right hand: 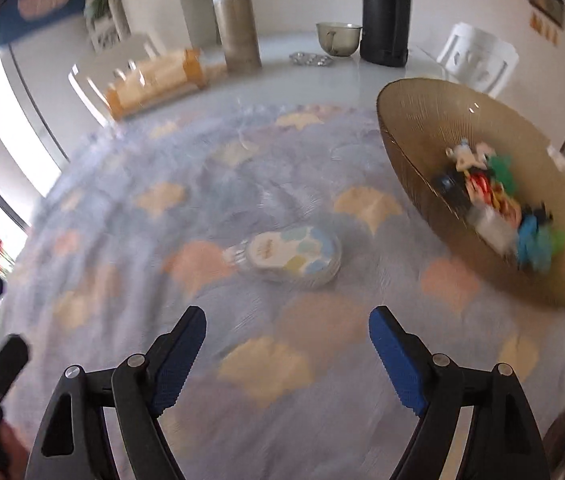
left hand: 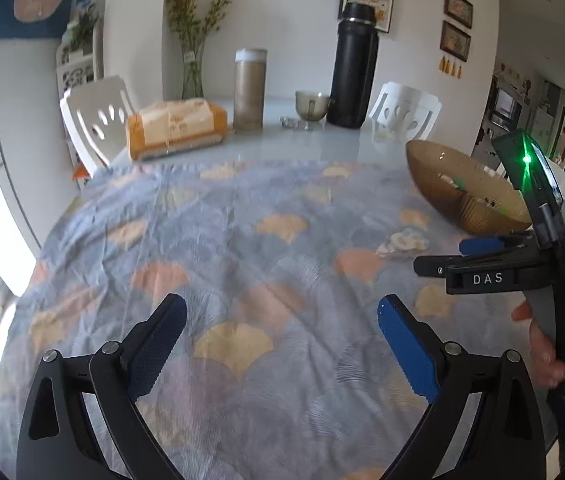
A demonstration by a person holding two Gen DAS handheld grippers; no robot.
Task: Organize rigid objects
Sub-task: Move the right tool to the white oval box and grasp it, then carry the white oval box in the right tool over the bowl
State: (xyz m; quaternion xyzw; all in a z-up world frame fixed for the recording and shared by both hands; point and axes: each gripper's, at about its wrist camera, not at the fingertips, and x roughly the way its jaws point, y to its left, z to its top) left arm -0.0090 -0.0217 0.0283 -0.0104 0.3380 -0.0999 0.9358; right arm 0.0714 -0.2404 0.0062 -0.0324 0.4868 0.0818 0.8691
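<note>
Blue-padded fingers on both tools are spread wide with nothing between them, so neither one is carrying anything right now. The left gripper (left hand: 282, 316) hovers over the near middle of the table, above the blue cloth with the peach and yellow fan shapes (left hand: 222, 240). The right gripper (right hand: 286, 328) hangs over the same cloth, pointed at a small round pastel-patterned packet (right hand: 288, 258) lying flat around the middle of the table, and it's well apart from the fingertips. In the left wrist view the same packet (left hand: 402, 242) sits just beside the right tool's blue tips. Over by the right edge there's an amber ribbed glass bowl (right hand: 422, 128) holding a heap of little colourful toys (right hand: 498, 208), too blurry to say what each one is. The right wrist view is pretty smeared overall. Along the far edge of the table, on bare glass past the cloth, stand a tall black thermos (left hand: 354, 68), a beige cylinder canister (left hand: 249, 90), a small cup-like bowl (left hand: 312, 105) and an orange-ended tissue box (left hand: 178, 128), with white chairs (left hand: 98, 120) behind.
</note>
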